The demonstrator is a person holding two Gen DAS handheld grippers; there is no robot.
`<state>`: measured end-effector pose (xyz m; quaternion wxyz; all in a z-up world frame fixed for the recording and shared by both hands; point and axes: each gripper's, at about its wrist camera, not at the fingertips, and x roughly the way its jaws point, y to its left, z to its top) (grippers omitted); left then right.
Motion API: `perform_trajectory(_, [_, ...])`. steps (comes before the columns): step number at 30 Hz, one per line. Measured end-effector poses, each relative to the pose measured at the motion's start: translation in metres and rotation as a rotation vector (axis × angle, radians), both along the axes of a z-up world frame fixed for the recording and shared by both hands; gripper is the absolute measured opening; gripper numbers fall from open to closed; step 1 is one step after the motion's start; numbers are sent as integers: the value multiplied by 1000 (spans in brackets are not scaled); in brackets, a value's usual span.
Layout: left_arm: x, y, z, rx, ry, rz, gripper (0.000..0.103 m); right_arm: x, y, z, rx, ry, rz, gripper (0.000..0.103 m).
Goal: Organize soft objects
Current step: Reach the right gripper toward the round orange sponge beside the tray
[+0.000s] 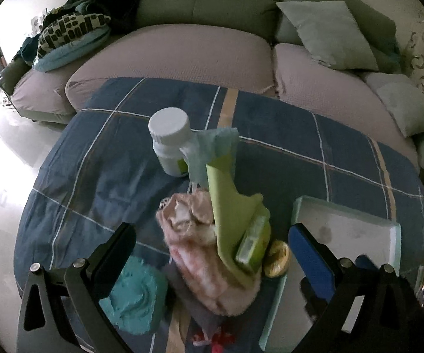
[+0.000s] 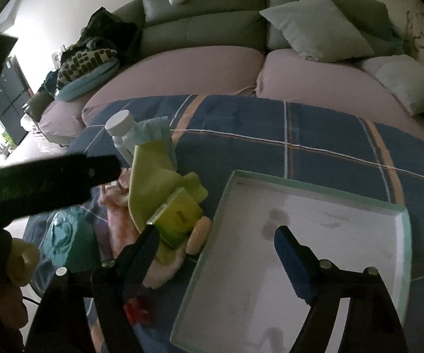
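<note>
The right gripper (image 2: 214, 244) is seen with its jaws spread wide and nothing pressed between them; its blue-padded finger (image 2: 292, 260) hangs over the shallow white tray with a pale green rim (image 2: 309, 188), the black finger near the pile. The left gripper (image 1: 209, 250) is likewise held agape, its fingers straddling the pile without contact.

The pile of soft objects is found left of the tray on the blue plaid cloth (image 1: 285, 123): a crumpled pink fluffy fabric (image 1: 200, 253), a folded lime-green cloth (image 1: 226, 206) leaning upright, a small green-and-white packet (image 1: 251, 245) against it, and a yellow round sponge-like piece (image 1: 278, 257) touching the tray's left rim. A teal textured cushion-like item (image 1: 136, 294) lies nearest left. A white capped plastic bottle (image 1: 170, 141) stands at the far side of the pile, beside a pale blue cloth (image 1: 212, 144). The tray is empty.
</note>
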<state>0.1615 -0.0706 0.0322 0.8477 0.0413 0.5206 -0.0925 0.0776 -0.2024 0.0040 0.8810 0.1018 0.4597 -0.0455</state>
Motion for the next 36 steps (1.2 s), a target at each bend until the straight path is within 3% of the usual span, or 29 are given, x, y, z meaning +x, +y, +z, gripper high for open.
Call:
perform_trajectory(5, [11, 2, -10, 0, -6, 14, 103, 18, 7, -14, -4, 32, 12, 77])
perform_trajectory(11, [22, 28, -24, -20, 37, 102, 103, 29, 16, -32, -20, 75, 34, 65])
perform_trajectory(21, [25, 28, -40, 3, 70, 96, 103, 36, 22, -57, 11, 119, 56, 44])
perform_trajectory(25, [27, 25, -47, 32, 82, 94, 103, 41, 26, -65, 11, 136, 69, 41])
perform_trajectory(36, [29, 26, -52, 15, 91, 111, 103, 44, 34, -70, -44, 144, 66, 34])
